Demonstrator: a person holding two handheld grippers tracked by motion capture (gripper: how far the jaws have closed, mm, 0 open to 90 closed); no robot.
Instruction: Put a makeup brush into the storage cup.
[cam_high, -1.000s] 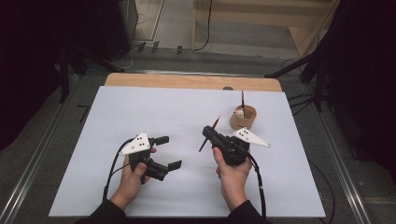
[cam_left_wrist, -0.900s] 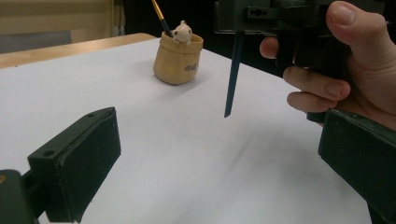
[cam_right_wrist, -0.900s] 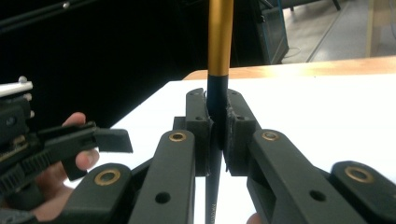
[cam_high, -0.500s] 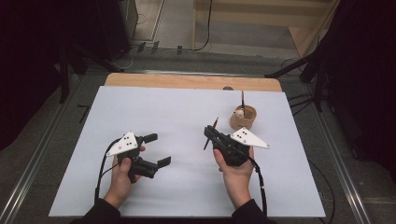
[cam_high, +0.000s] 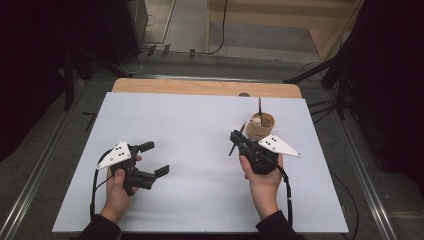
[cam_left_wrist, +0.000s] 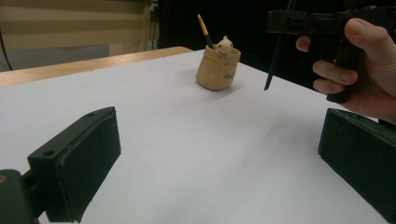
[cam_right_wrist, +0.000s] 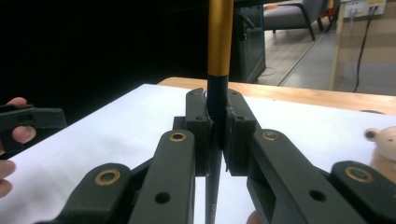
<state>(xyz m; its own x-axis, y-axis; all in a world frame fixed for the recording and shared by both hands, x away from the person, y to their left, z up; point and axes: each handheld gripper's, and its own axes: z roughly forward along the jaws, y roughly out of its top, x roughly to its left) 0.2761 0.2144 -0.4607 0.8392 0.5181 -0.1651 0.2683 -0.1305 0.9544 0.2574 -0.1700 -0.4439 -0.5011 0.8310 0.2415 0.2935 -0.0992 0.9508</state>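
Two hand-held grippers are seen over a white surface (cam_high: 200, 125), and one brush (cam_right_wrist: 219, 42) is already pinched between the fingers of the right gripper (cam_high: 240, 142), which are pressed tight on its dark shaft just below the gold band. The brush's long axis is held across the fingers, steeply tilted, its dark pointed end (cam_left_wrist: 271, 70) hanging clear of the surface and its other end raised toward the holder. The tan holder (cam_high: 260, 126), in which a second brush (cam_high: 260, 107) and a small pale figure (cam_left_wrist: 225, 45) are stood, is found just beyond and slightly to the outer side of the right fingers, close but not touching. The left gripper (cam_high: 156, 159) is held well apart on the other side, its fingers spread wide with nothing between them and aimed across the surface toward the holder. The right hand (cam_high: 261, 172) is judged far nearer the holder, so any drop into its open mouth would probably call for the brush to be swung upright over the rim first.
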